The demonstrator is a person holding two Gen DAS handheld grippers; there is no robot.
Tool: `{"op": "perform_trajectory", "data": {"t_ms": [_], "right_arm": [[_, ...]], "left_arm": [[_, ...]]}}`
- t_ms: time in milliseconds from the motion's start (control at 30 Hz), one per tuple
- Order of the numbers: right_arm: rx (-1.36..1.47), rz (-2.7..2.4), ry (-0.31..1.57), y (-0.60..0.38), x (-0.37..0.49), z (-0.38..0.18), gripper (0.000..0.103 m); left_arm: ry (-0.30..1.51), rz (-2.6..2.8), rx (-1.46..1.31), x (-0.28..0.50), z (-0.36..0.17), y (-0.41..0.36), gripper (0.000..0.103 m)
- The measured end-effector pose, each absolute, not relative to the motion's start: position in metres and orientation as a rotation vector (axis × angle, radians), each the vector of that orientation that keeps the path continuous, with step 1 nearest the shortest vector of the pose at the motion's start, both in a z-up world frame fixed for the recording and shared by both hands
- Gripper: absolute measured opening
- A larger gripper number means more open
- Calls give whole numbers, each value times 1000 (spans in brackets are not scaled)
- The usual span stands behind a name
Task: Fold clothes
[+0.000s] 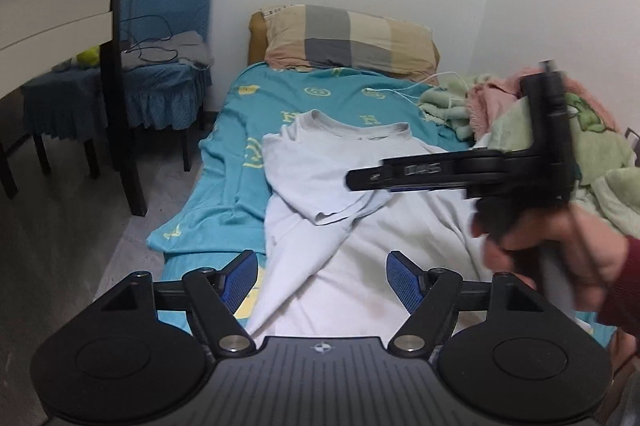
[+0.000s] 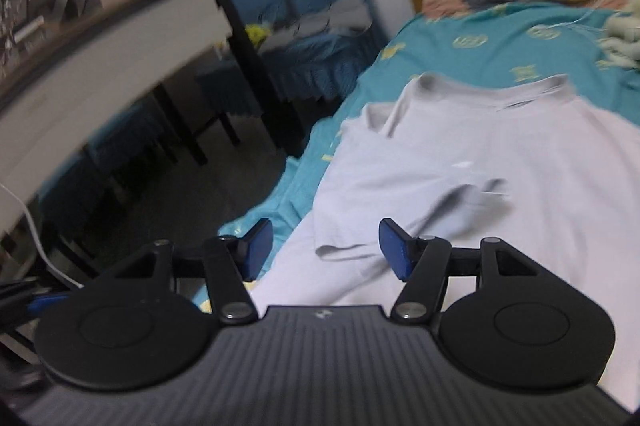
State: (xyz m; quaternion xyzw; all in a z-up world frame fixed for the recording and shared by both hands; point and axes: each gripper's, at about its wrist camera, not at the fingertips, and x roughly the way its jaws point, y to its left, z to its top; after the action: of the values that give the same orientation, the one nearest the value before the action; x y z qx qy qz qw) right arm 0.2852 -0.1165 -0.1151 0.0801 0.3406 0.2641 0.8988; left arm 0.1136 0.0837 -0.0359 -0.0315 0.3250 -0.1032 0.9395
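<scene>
A pale grey T-shirt point(image 1: 360, 238) lies flat on the teal bed sheet point(image 1: 240, 130), collar toward the pillow. Its left sleeve point(image 1: 316, 182) is folded in across the chest. My left gripper point(image 1: 322, 280) hovers over the shirt's lower part, open, with no cloth pinched between its blue pads. A hand holds my right gripper point(image 1: 368, 178) sideways above the chest, to the right. In the right wrist view, which is blurred, the right gripper point(image 2: 326, 250) is open above the shirt point(image 2: 500, 186), with the folded sleeve's hem point(image 2: 348, 250) below the gap.
A checked pillow point(image 1: 348, 38) lies at the head of the bed. A green and pink blanket pile point(image 1: 520, 106) fills the right side, with a white cable point(image 1: 420, 86) beside it. Blue-covered chairs point(image 1: 168, 26) and a white table edge point(image 1: 48, 18) stand left of the bed.
</scene>
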Motion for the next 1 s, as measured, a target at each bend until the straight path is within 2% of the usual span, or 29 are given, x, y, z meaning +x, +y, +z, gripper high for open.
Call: {"op": "perform_trajectory", "data": {"t_ms": [167, 200, 233, 300, 467, 633, 833, 1000], "right_arm": [[-43, 542, 771, -69, 315, -149, 59], [-107, 520, 781, -62, 318, -156, 44], [-139, 504, 777, -59, 320, -158, 22], [-174, 478, 755, -59, 323, -156, 7], [-89, 415, 638, -82, 343, -122, 6], [52, 258, 557, -119, 400, -96, 6], [198, 97, 656, -160, 473, -138, 6], [316, 74, 710, -182, 485, -183, 6]], "left_arm": [[700, -219, -94, 119, -45, 94, 73], [703, -225, -87, 120, -45, 92, 73], [709, -236, -83, 119, -46, 90, 73], [727, -260, -77, 117, -48, 83, 73], [743, -312, -57, 109, -52, 64, 73], [768, -335, -57, 112, -61, 50, 73], [811, -336, -35, 120, -76, 42, 73], [857, -318, -11, 132, -92, 41, 73]]}}
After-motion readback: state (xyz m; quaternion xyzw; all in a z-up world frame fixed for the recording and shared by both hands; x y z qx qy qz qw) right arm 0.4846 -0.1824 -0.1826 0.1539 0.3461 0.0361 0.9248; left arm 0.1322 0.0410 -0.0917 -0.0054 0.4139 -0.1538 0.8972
